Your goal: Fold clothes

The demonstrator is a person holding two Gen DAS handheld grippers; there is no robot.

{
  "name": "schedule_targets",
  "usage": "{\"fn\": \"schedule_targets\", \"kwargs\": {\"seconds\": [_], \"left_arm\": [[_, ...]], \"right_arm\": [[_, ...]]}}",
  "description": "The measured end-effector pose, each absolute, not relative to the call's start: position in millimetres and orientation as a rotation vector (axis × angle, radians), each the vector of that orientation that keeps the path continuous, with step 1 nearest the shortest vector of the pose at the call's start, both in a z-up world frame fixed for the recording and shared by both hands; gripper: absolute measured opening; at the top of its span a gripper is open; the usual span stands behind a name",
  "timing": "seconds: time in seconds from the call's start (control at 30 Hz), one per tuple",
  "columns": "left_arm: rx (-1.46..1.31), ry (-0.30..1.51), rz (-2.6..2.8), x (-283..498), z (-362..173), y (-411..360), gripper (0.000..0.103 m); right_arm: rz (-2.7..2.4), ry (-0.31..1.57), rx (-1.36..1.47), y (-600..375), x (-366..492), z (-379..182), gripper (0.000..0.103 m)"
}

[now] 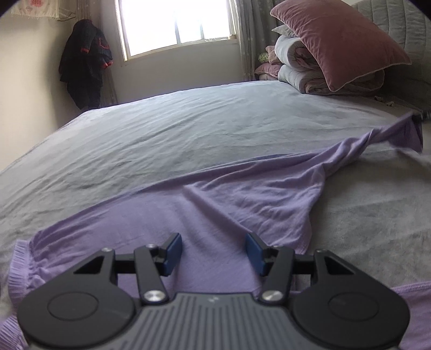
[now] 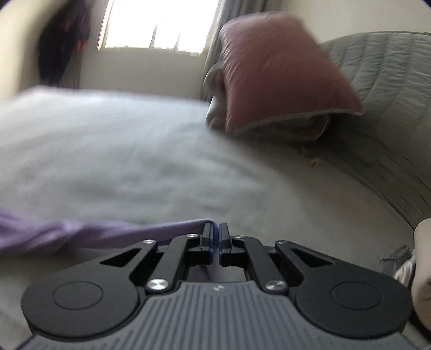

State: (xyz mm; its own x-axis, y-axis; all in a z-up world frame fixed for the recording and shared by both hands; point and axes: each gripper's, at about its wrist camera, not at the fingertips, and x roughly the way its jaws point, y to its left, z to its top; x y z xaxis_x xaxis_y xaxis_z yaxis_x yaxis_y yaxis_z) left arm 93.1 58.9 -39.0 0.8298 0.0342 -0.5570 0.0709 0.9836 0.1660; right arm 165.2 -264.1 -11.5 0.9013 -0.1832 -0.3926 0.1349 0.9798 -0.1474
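Observation:
A lilac long-sleeved top (image 1: pixel 215 204) lies spread on the grey bed sheet (image 1: pixel 161 134). One sleeve stretches away to the right, lifted at its end (image 1: pixel 404 126). My left gripper (image 1: pixel 214 251) is open and empty just above the top's body, with its blue pads (image 1: pixel 173 251) apart. In the right wrist view my right gripper (image 2: pixel 216 237) is shut on the lilac sleeve (image 2: pixel 107 231), which trails off to the left over the bed. The right wrist view is blurred.
A dusty-pink pillow (image 1: pixel 339 40) leans on folded quilts (image 1: pixel 296 70) at the head of the bed, against a grey padded headboard (image 2: pixel 377 94). Dark clothes (image 1: pixel 86 59) hang on the wall left of a bright window (image 1: pixel 175 24).

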Motion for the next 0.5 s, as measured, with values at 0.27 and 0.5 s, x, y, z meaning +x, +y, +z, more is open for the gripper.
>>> {"fn": "schedule_targets", "kwargs": {"seconds": [0.27,0.5], "left_arm": [[0.278,0.584,-0.142,104,-18,22,0.054],[0.286,0.611,-0.372,152,-10,-53,0.055]], "right_arm": [[-0.143,0.332,-0.033,-288,166,-28,0.002],[-0.018,0.565,-0.082,-305,176,-19,0.003]]}}
